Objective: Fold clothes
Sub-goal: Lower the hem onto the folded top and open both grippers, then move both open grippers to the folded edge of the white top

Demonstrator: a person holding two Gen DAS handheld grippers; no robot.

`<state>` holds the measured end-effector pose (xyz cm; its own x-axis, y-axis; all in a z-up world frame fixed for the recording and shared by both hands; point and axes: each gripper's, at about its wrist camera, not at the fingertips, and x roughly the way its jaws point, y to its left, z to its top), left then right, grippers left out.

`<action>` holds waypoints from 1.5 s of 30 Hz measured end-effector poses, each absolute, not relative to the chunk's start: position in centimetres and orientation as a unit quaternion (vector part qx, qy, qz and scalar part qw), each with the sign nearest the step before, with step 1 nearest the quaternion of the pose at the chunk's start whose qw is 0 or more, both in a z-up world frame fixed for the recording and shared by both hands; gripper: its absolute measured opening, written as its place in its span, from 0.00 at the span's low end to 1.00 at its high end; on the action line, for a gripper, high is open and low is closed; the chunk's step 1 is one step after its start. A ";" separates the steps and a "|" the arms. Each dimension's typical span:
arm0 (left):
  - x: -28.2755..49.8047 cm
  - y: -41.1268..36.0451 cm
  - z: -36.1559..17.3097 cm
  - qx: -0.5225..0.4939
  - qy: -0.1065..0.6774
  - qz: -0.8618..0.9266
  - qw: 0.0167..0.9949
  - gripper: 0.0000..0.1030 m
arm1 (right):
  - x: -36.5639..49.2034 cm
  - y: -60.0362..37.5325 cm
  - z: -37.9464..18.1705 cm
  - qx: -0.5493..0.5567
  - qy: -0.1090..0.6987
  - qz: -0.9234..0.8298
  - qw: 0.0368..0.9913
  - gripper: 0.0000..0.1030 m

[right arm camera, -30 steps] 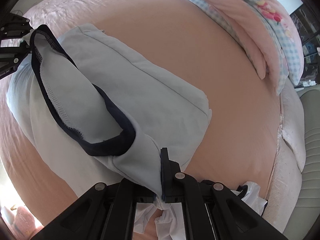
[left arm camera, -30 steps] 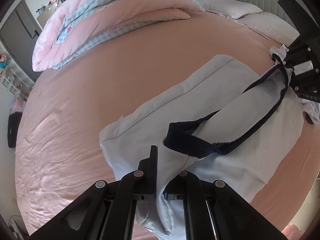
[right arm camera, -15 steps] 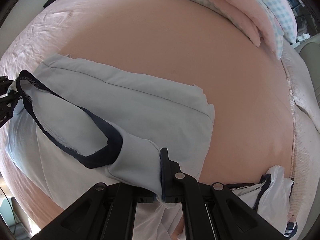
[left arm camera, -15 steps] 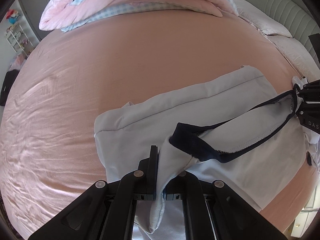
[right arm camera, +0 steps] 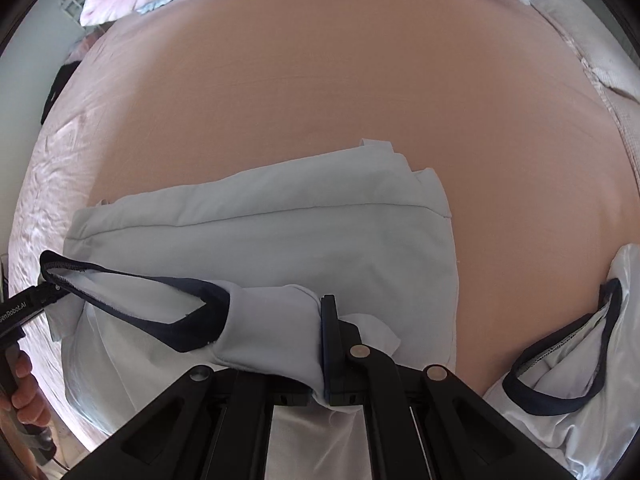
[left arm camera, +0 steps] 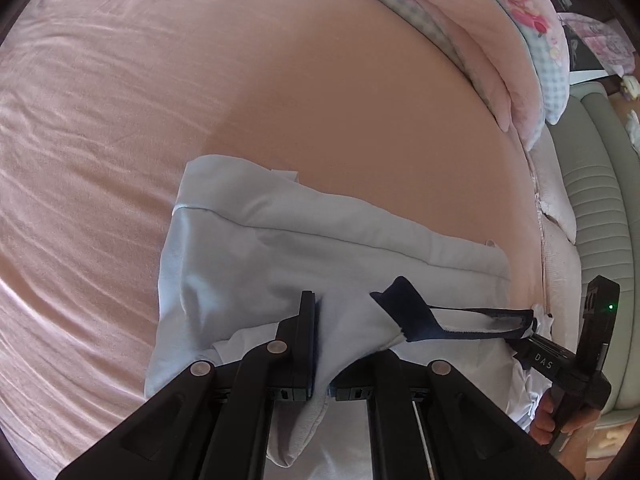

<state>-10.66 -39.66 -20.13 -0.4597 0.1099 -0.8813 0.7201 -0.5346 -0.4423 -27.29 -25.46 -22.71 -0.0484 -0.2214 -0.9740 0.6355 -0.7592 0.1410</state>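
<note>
We are mid-fold on a pale blue shirt (right arm camera: 256,236) that lies on the pink bed sheet (left arm camera: 360,100). The far half of the shirt rests flat on the bed; the near half, the end with the dark blue collar (right arm camera: 192,320), is raised off it between our two claws.

Left claw (left arm camera: 320,344): jaws closed tight on a bunch of the pale cloth, which is squeezed between them and hangs below. Right claw (right arm camera: 326,344): the same, jaws pinched shut on the cloth beside the collar. The collar band stretches taut between the two grips, so we judge that each claw has one shoulder of the shirt.

Pose: both claws point steeply down toward the bed, low over the shirt. In the left view the right claw shows at the right edge with a hand (left arm camera: 560,420) around its handle; in the right view the left claw comes in at the left edge, also with a hand (right arm camera: 24,388) on the grip. They stand apart across the width of the shirt.

Next move, as we judge it: carry the held edge forward over the flat half, keep the collar line straight and level, set it down square on the far hem, then release both claws together. The risk is uneven tension dragging the lower layer askew.

A second garment with dark trim (right arm camera: 560,360) lies nearby at the right, untouched. A pink quilt (left arm camera: 500,40) is heaped at the far side of the bed.
</note>
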 end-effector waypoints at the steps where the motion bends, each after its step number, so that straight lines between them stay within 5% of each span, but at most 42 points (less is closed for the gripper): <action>1: -10.9 -39.7 -20.0 0.479 0.433 -0.735 0.207 0.05 | -27.5 -25.4 -22.8 0.622 0.159 -0.705 0.302 0.01; 16: -13.5 -40.7 -19.5 0.522 0.433 -0.700 0.225 0.12 | -28.0 -25.9 -22.5 0.634 0.133 -0.712 0.271 0.03; 19: -13.5 -41.0 -19.3 0.526 0.444 -0.690 0.224 0.30 | -28.2 -25.6 -22.4 0.642 0.122 -0.706 0.274 0.04; 21: -13.5 -41.4 -18.9 0.518 0.456 -0.688 0.221 0.60 | -28.5 -25.4 -22.4 0.649 0.117 -0.699 0.275 0.05; 23: -13.5 -41.8 -18.2 0.508 0.465 -0.691 0.220 0.74 | -28.8 -25.2 -22.3 0.660 0.105 -0.690 0.277 0.06; 30: -13.7 -42.7 -16.7 0.497 0.450 -0.700 0.248 0.75 | -29.4 -24.6 -21.4 0.671 0.100 -0.675 0.290 0.08; 32: -13.9 -42.4 -17.1 0.508 0.433 -0.700 0.252 0.75 | -28.8 -25.2 -21.1 0.662 0.156 -0.674 0.290 0.12; 34: -14.3 -42.0 -17.5 0.522 0.409 -0.703 0.257 0.75 | -27.7 -26.2 -20.7 0.632 0.252 -0.677 0.280 0.31; 38: -15.0 -41.0 -17.8 0.545 0.368 -0.709 0.254 0.75 | -25.8 -27.6 -18.9 0.545 0.383 -0.697 0.266 0.39; 42: -15.5 -40.7 -17.9 0.551 0.348 -0.713 0.258 0.75 | -25.5 -27.0 -17.2 0.520 0.360 -0.733 0.250 0.53; 45: -15.5 -40.9 -17.8 0.544 0.356 -0.715 0.257 0.75 | -25.6 -26.2 -16.8 0.514 0.337 -0.753 0.237 0.53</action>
